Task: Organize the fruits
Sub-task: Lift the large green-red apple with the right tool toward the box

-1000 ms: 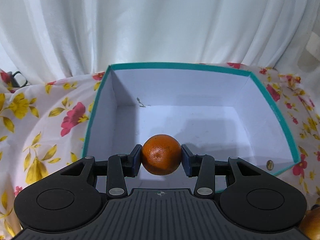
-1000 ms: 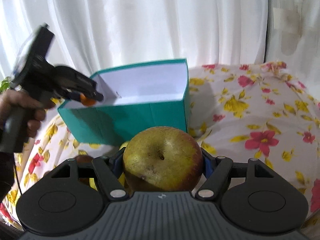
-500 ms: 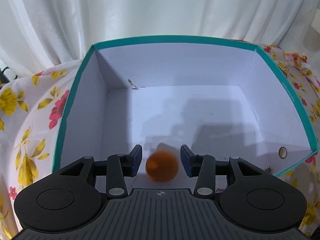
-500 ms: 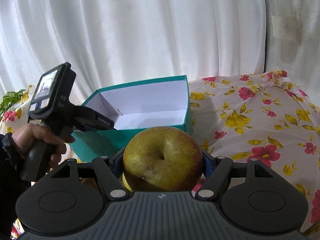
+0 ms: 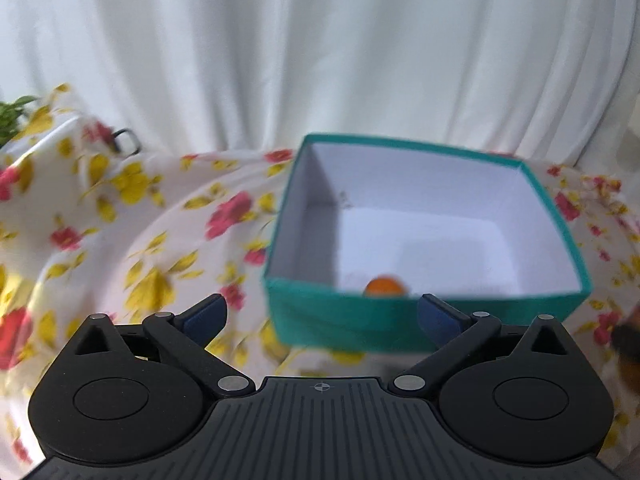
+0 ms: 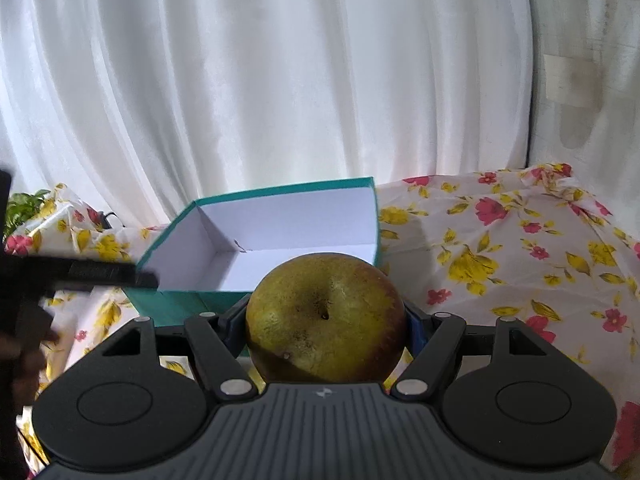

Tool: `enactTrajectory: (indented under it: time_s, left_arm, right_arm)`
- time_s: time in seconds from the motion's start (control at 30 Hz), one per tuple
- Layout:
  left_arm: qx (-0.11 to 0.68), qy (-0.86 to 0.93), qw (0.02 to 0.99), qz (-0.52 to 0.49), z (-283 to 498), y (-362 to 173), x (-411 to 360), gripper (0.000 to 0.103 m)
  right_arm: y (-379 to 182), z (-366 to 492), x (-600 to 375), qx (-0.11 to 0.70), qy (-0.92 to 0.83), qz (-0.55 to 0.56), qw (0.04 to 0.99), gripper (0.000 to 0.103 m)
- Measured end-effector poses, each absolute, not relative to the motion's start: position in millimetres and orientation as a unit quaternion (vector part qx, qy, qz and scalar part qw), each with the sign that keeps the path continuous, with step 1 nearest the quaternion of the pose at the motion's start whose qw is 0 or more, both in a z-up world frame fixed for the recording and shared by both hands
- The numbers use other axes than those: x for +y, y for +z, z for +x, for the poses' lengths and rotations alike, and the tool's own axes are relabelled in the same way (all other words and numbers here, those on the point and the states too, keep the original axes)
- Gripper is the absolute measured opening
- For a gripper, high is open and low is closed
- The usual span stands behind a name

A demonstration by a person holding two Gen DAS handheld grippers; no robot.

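White curtain [image 6: 280, 80] fills the back; floral tablecloth [image 6: 500, 264] covers the table. On it sits the teal box [image 5: 344, 320], open top, white inside, w/ lots of bare floor left. One small orange [image 5: 385, 286] lies in it, right against the near wall, only its top showing over the rim.

My left tongs [image 5: 322, 314] are spread wide, nothing between the pads, hanging just short of the box's near wall, off to its left-front. From the right cam they show as a dark blur [image 6: 100, 274] near the box's left-front corner.

My right tongs [image 6: 325, 326] are clamped on the apple [image 6: 326, 316], a big yellow-green one w/ red blush, stem pit facing the cam, held above the cloth on the near side of the box.

Step in hand, as I judge it: apple into box. To do it well: carry it high enough to clear the near rim, go to the open middle or right part of the floor, lower before letting go so it doesn't bounce. Keep off the orange by the near wall, and off the left tongs at that corner. Walls look like thin card; a knock prob shifts the box.
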State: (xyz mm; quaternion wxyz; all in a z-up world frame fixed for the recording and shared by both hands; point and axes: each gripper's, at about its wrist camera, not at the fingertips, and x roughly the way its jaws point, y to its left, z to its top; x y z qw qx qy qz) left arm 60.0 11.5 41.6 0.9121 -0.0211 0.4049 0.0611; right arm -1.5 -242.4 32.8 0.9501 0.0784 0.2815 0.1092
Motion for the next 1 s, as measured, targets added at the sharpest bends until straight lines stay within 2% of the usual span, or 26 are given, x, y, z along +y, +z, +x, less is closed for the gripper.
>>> enactTrajectory:
  time_s: [0.17, 0.6, 1.0]
  left_arm:
    - [0.422, 0.080, 0.903, 0.005, 53.5, 34.3, 12.7, 0.103]
    - [0.445, 0.093, 0.891, -0.014, 34.5, 23.3, 29.3, 0.103]
    - [0.455, 0.105, 0.884, -0.020, 26.9, 21.3, 43.8, 0.103]
  right_arm:
    - [37.5, 5.5, -231.0, 0.273, 0.127, 0.077, 0.950, 0.073]
    - [51.7, 42.2, -200.0, 0.256, 0.148, 0.056, 0.954, 0.073]
    - [30.5, 92.0, -189.5, 0.284, 0.119, 0.031, 0.951, 0.073]
